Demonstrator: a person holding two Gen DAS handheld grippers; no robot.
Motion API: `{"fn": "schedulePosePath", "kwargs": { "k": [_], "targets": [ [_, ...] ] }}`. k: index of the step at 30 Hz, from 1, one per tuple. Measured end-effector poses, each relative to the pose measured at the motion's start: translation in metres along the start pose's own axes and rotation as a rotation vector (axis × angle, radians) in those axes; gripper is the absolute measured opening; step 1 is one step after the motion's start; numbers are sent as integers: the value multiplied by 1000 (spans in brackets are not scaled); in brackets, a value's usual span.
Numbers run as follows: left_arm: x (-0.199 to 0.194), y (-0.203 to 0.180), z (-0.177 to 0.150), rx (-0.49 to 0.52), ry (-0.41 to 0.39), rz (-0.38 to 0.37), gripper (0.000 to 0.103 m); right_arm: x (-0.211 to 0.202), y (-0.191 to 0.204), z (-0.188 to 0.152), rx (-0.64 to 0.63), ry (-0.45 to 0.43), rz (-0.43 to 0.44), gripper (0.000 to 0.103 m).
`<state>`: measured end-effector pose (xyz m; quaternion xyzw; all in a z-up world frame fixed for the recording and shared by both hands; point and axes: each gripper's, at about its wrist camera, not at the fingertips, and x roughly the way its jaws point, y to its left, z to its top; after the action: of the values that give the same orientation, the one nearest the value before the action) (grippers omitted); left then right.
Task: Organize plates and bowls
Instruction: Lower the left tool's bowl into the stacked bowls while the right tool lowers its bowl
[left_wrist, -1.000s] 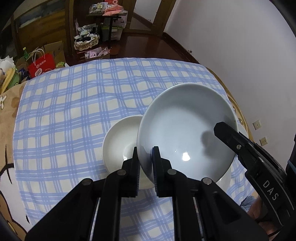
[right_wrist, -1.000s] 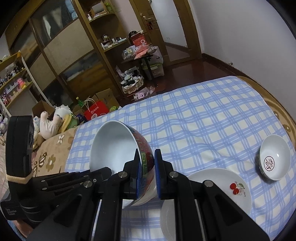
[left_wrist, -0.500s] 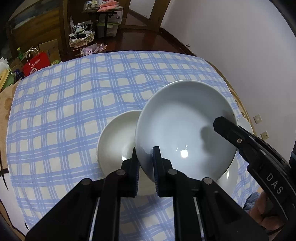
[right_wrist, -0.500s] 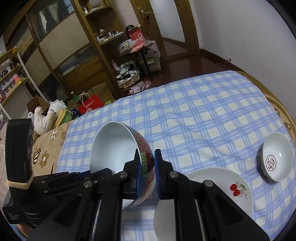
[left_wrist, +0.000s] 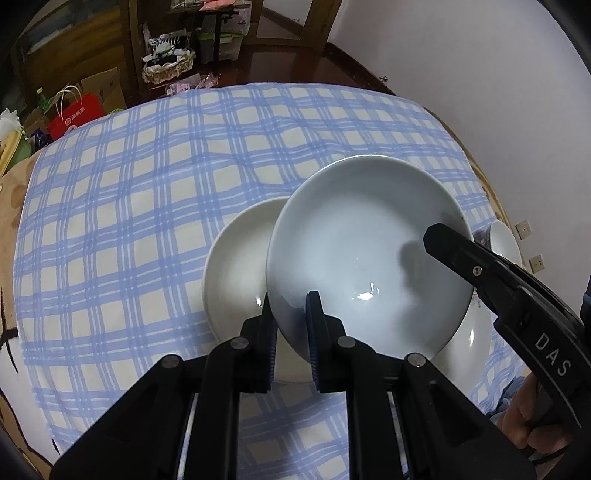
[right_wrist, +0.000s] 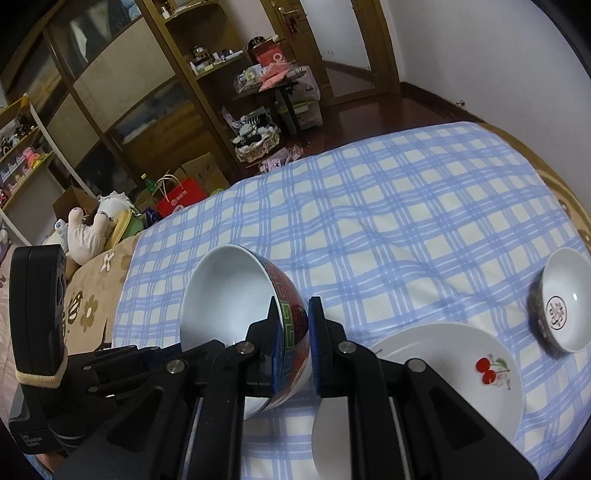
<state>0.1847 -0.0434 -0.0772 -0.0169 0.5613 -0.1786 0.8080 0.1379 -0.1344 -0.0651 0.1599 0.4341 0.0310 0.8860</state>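
**A:** ok so where are we at? In the left wrist view our left claw (left_wrist: 290, 308) is pinched on the near rim of the big bowl (left_wrist: 369, 254), one finger inside, one outside, nearly closed. The bowl is tilted up toward the camera, its mouth facing us, and hangs over the checked cloth (left_wrist: 147, 206).

**B:** Yep, same bowl in the right view (right_wrist: 229, 306), and there we see it has a red and green patterned outside. Our right claw (right_wrist: 295, 317) is clamped on its rim too, about as shut as it gets with the wall between the pads. So we've got both claws on one bowl, from opposite sides.

**A:** Right, and the right claw's black finger pokes into the left view at about 3 o'clock of the bowl.

**B:** What's under it? We count a white plate (left_wrist: 236, 258) at 9 o'clock of the bowl in the left view, lying on the cloth and partly hidden by the bowl.

**A:** And in the right view a cherry plate (right_wrist: 443, 365) sits flat at 4 o'clock of the bowl, with a small bowl (right_wrist: 561, 302) at 3 o'clock, near the cloth's edge, tilted and a bit blurred.

**B:** Can't tell if the big bowl touches the white plate.

**A:** Same here. A hand (left_wrist: 524, 413) shows at 4 o'clock in the left view.
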Motion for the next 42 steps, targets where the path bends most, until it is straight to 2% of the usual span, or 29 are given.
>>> {"fn": "schedulePosePath", "kwargs": {
  "k": [14, 26, 42],
  "targets": [
    [8, 22, -7, -32, 50, 52, 15, 23, 10, -13, -1, 69, 53, 15],
    [19, 21, -9, -19, 70, 79, 15, 35, 9, -17, -7, 108, 40, 15],
    [30, 20, -4, -19, 91, 63, 15, 47, 10, -22, -38, 132, -10, 15]
  ]
}}
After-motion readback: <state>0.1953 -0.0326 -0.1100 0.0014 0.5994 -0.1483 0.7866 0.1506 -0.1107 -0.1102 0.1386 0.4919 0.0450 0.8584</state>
